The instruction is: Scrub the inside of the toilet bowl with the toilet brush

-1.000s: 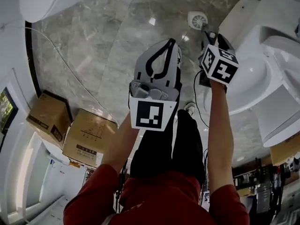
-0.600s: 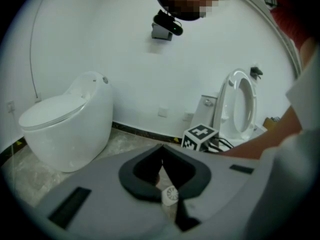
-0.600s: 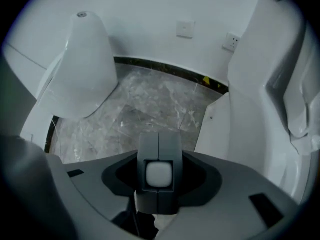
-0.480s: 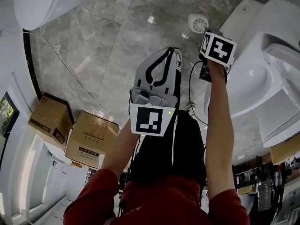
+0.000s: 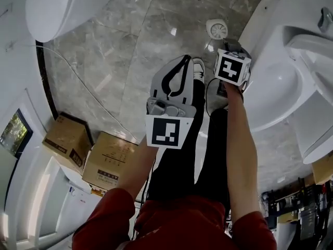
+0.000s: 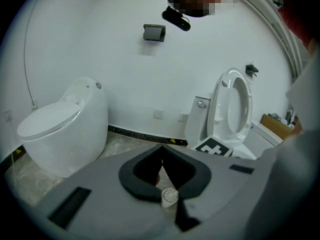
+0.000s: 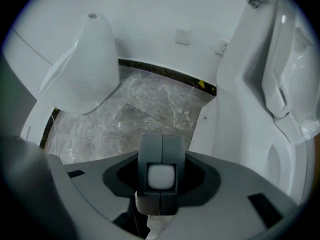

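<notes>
Left gripper [image 6: 162, 148] pinched empty, right gripper [image 7: 161, 154] just closing — on brush handle [image 7: 161, 177]

Bright, flat indoor light; heavy fisheye bending in every view.
Ceiling lamps leave small glints on the polished floor [image 5: 130, 56] just beyond the left gripper [image 5: 187, 61], and the white toilet [image 5: 281, 82] beside the right gripper [image 5: 231, 66] nearly blows out. In the right gripper view the corners vignette to black, and the brush handle [image 7: 161, 176] clasped by its just-closing jaws is soft.
</notes>
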A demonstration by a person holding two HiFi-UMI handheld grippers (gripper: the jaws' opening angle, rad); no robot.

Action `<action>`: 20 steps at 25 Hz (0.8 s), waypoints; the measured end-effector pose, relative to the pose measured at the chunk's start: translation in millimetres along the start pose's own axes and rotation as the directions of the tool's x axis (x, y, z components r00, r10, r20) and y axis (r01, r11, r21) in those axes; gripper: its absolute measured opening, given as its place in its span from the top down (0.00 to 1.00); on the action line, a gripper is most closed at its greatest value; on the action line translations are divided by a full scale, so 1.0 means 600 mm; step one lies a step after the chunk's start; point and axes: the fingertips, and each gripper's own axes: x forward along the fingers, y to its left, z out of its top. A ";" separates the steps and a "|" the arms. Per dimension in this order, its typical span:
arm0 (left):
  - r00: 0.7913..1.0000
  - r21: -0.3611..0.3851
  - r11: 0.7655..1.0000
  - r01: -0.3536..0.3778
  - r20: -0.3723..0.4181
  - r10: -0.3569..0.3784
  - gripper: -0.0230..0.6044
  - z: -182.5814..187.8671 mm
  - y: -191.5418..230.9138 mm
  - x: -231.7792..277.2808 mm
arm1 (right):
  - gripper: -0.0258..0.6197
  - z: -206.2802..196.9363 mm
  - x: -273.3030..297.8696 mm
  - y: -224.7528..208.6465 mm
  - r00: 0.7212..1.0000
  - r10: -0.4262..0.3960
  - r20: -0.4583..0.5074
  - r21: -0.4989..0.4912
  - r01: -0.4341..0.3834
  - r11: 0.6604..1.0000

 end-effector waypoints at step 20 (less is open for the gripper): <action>0.964 0.195 0.975 0.105 0.220 -0.148 0.96 0.223 -0.484 -0.227 | 0.69 -0.269 -0.713 -0.334 0.886 0.067 0.459 0.045 -0.099 0.994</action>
